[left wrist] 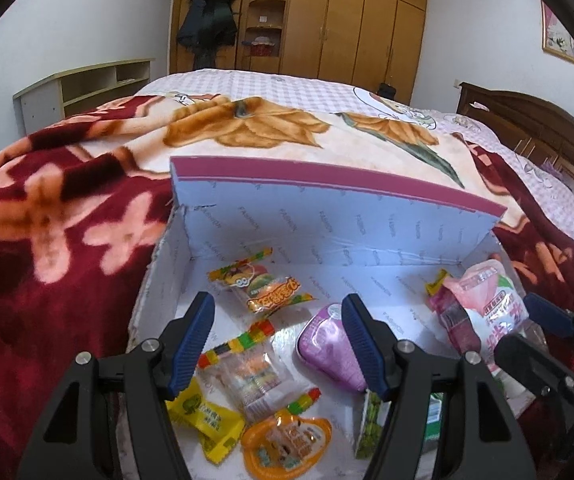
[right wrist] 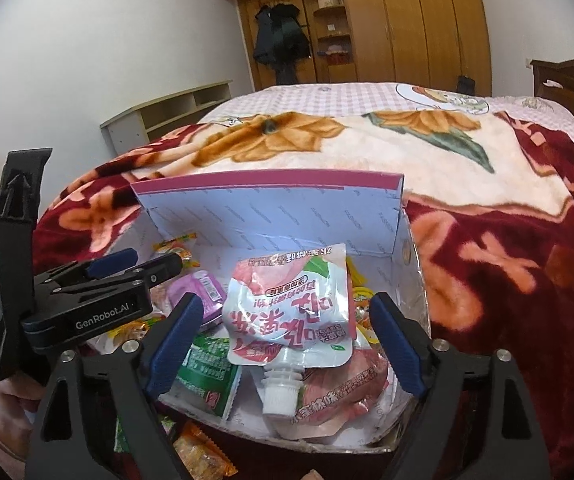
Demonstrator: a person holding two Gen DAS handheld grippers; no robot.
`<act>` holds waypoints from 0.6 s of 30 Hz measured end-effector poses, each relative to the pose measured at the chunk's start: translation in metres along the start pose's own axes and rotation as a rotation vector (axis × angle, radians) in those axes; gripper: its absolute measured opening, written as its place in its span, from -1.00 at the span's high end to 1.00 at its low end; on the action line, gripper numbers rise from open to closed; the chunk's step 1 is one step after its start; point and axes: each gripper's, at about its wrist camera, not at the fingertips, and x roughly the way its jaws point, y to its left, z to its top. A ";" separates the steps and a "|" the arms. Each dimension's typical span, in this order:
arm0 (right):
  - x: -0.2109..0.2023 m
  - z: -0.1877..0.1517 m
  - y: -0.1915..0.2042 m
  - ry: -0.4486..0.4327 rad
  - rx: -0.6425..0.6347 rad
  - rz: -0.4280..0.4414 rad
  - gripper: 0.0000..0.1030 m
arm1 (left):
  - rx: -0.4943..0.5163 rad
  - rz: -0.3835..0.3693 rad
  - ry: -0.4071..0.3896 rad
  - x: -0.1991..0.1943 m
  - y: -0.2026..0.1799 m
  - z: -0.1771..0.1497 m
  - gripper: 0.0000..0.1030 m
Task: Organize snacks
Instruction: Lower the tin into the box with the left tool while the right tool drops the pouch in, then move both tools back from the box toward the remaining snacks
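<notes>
1. Bedroom with a wooden wardrobe [left wrist: 359, 20]; a floral blanket [left wrist: 47, 240] covers the bed.
2. An open box [right wrist: 271, 216] on the blanket holds snacks.
3. Right gripper [right wrist: 287, 340]: jaws released, straddling a pink spouted pouch [right wrist: 291, 312] without pressing it.
4. Left gripper [left wrist: 279, 340]: jaws released, empty, over the box's left half.

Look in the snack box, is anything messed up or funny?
Yes. The pink drink pouch lies upside down, its white cap pointing at the near edge, on top of other packets. The box looks worn too: its near edge is ragged, and some snack packets lie outside it.
</notes>
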 end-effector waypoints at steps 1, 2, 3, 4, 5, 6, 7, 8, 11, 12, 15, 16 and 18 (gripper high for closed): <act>-0.003 0.000 0.001 -0.003 -0.003 0.002 -0.69 | 0.004 0.006 -0.003 -0.003 0.000 0.000 -0.34; -0.005 -0.001 0.002 -0.007 -0.004 0.004 -0.69 | 0.008 0.012 -0.006 -0.005 0.000 -0.001 -0.34; -0.007 -0.001 0.002 -0.010 -0.004 0.005 -0.69 | 0.015 0.021 -0.008 -0.010 0.000 -0.002 -0.34; -0.009 -0.002 0.003 -0.013 -0.003 0.006 -0.69 | 0.017 0.023 -0.010 -0.013 0.000 -0.003 -0.34; -0.012 -0.002 0.003 -0.015 -0.001 0.008 -0.69 | 0.018 0.024 -0.011 -0.016 0.000 -0.004 -0.34; -0.015 -0.003 0.003 -0.017 0.002 0.010 -0.69 | 0.019 0.027 -0.008 -0.020 -0.001 -0.005 -0.34; -0.017 -0.004 0.003 -0.019 0.005 0.011 -0.69 | 0.020 0.028 -0.006 -0.023 -0.001 -0.006 -0.34; -0.020 -0.005 0.003 -0.021 0.008 0.013 -0.69 | 0.021 0.028 -0.005 -0.028 -0.001 -0.007 -0.34; -0.029 -0.009 0.003 -0.028 0.014 0.017 -0.69 | 0.028 0.037 -0.007 -0.039 -0.003 -0.011 -0.34; -0.032 -0.010 0.003 -0.031 0.016 0.018 -0.69 | 0.031 0.036 -0.009 -0.044 -0.004 -0.013 -0.34; -0.042 -0.013 0.005 -0.043 0.024 0.021 -0.69 | 0.031 0.035 -0.011 -0.056 -0.006 -0.017 -0.35; -0.045 -0.014 0.005 -0.046 0.026 0.023 -0.69 | 0.029 0.033 -0.011 -0.060 -0.006 -0.019 -0.35; -0.051 -0.016 0.006 -0.050 0.028 0.025 -0.69 | 0.026 0.032 -0.009 -0.068 -0.006 -0.023 -0.35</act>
